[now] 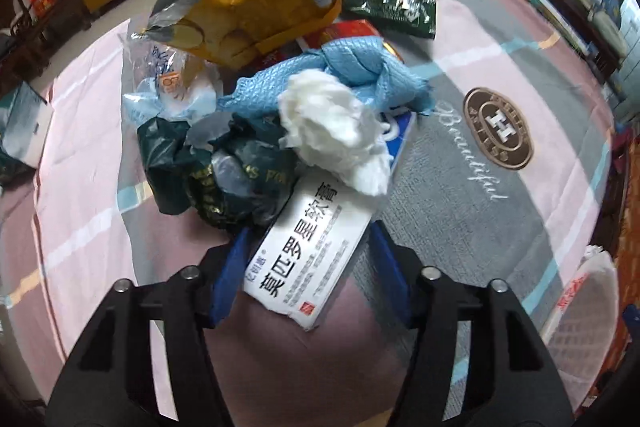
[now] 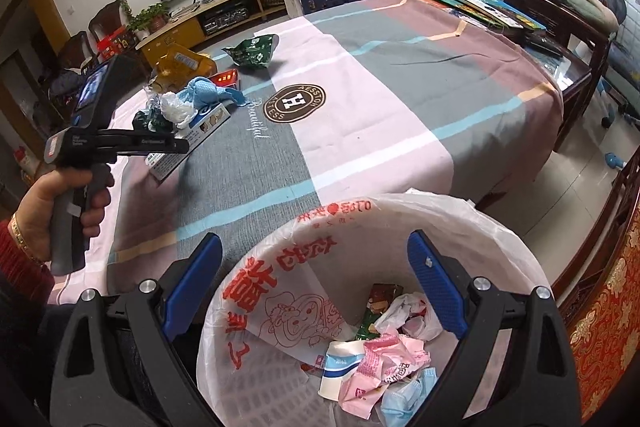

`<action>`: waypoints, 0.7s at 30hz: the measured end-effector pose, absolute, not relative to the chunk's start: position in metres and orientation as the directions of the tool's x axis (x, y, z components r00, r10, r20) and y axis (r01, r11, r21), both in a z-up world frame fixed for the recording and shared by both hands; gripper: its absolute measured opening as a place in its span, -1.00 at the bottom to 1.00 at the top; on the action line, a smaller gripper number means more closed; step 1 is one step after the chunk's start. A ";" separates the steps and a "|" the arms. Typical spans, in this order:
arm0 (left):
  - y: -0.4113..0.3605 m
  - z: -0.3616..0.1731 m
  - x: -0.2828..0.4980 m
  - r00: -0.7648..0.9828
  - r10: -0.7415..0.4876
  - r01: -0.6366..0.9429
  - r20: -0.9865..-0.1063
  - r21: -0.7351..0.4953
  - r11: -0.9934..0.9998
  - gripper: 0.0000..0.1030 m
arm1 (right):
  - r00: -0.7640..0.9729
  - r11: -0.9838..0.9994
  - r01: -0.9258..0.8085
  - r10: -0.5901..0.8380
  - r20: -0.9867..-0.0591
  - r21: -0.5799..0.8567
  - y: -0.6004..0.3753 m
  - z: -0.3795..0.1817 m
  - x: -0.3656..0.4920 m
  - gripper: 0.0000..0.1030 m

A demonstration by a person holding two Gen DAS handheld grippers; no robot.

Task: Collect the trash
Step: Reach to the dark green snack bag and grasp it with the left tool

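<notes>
We see a heap of trash on the bench [image 1: 500, 75], which is covered by a patchwork cloth of pink, grey and mauve with a round brown emblem [image 1: 499, 128]. Nearest our left gripper [image 1: 308, 267] lies a white medicine box [image 1: 310, 259] printed with dark characters, set between the blue pads; the left pad [image 1: 230, 277] appears to touch the box's edge, while the right pad [image 1: 390, 267] seems a little apart from it, though blur makes this hard to judge. The jaws stand about halfway in, not plainly clamped.

Beyond the box a crumpled white tissue [image 1: 336, 131] rests on a blue textured cloth [image 1: 328, 79]. To the left sits a dark green plastic bag [image 1: 208, 171] with gold lettering, and beside it a clear plastic wrapper [image 1: 168, 79]. A torn yellow envelope [image 1: 272, 3] stands tilted at the back of the heap, with a red packet [image 1: 344, 31] beneath it and a green foil pouch [image 1: 390, 5] a little apart to the right.

From the right wrist view, the right gripper [image 2: 316, 283] hovers with jaws wide and empty above a trash bin [image 2: 500, 227] lined with a white bag printed in red. Inside lie pink wrappers [image 2: 380, 367], a blue face mask [image 2: 408, 395] and other scraps. A hand [image 2: 60, 203] grips the left tool's handle over the bench.
</notes>
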State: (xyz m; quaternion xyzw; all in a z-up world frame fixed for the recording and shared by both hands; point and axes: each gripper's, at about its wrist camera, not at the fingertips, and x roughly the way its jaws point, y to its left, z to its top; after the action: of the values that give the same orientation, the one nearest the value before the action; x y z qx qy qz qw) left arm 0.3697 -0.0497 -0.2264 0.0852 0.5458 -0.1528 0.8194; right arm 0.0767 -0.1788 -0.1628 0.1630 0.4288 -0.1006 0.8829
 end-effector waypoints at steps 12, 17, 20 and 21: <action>0.001 -0.217 0.266 0.238 -0.441 0.304 -0.865 -0.365 0.880 0.76 | 0.592 0.947 0.208 0.078 -0.802 0.245 -0.146 -0.177 0.124 0.78; 0.063 -0.197 0.277 0.404 -0.417 0.139 -0.814 -0.396 0.908 0.75 | 0.572 0.951 0.152 0.139 -0.808 0.271 -0.128 -0.184 0.133 0.78; 0.070 -0.191 0.306 0.424 -0.395 0.067 -0.815 -0.407 0.911 0.72 | 0.551 0.959 0.121 0.148 -0.821 0.254 -0.114 -0.190 0.140 0.78; 0.063 -0.188 0.319 0.420 -0.396 0.083 -0.817 -0.400 0.913 0.73 | 0.546 0.960 0.121 0.147 -0.825 0.252 -0.111 -0.193 0.141 0.78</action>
State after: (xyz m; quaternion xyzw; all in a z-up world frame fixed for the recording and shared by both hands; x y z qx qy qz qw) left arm 0.3188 0.0629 -0.1881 -0.1509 0.5189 -0.1443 0.8289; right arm 0.1410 -0.1108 -0.1929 0.1407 0.4764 0.0077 0.8678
